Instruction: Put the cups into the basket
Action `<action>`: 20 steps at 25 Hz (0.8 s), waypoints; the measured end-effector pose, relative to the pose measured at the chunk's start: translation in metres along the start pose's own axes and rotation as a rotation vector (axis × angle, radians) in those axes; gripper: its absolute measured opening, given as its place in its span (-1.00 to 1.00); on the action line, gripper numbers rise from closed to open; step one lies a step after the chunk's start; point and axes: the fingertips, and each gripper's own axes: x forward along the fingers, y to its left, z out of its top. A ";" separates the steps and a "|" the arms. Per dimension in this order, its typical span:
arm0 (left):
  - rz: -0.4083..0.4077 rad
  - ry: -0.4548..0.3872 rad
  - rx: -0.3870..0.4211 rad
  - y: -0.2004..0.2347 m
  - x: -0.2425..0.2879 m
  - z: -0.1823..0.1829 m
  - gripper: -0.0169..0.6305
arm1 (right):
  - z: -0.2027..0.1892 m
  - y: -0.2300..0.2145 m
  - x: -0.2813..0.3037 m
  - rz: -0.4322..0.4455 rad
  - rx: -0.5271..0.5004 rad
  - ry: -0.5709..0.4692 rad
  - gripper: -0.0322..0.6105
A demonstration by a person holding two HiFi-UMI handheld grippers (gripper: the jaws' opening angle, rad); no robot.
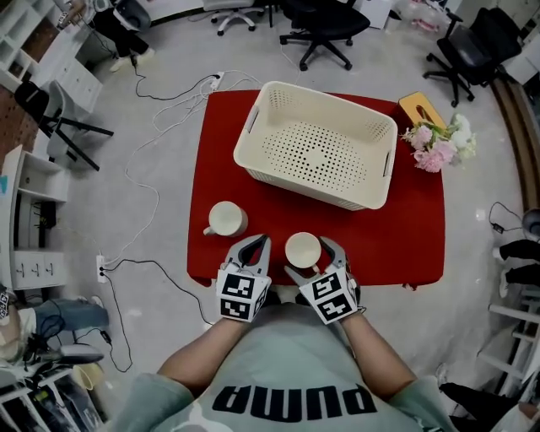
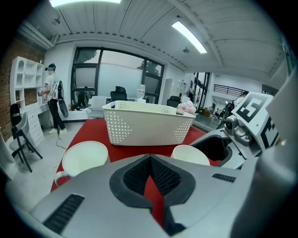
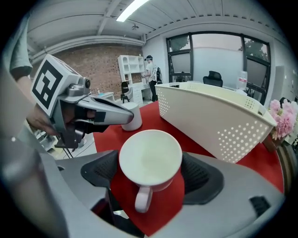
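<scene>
Two white cups stand on the red table (image 1: 413, 228). My right gripper (image 1: 309, 256) (image 3: 150, 165) is wide open around the nearer cup (image 1: 302, 250) (image 3: 150, 158), whose handle points back toward me; the pads sit beside its wall, and the cup rests on the cloth. My left gripper (image 1: 256, 246) (image 2: 150, 158) is shut with nothing in it, near the table's front edge between the two cups. The other cup (image 1: 226, 218) (image 2: 85, 158) stands to its left with its handle pointing left. Behind them sits the cream perforated basket (image 1: 325, 95) (image 2: 144, 123) (image 3: 219, 116), with nothing in it.
Pink flowers (image 1: 439, 143) and a yellow box (image 1: 420, 108) lie at the table's far right corner. Cables (image 1: 160, 110) run over the floor to the left. Office chairs (image 1: 325, 25) stand beyond the table. A person (image 2: 52, 100) stands far off by white shelves.
</scene>
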 end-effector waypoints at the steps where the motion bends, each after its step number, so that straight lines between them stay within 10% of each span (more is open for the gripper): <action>1: 0.003 0.003 -0.002 0.001 0.003 -0.001 -0.94 | -0.001 -0.001 0.003 0.006 -0.015 0.005 0.33; 20: 0.016 0.031 -0.007 0.007 0.011 -0.009 -0.94 | -0.005 0.000 0.018 0.050 -0.158 0.006 0.33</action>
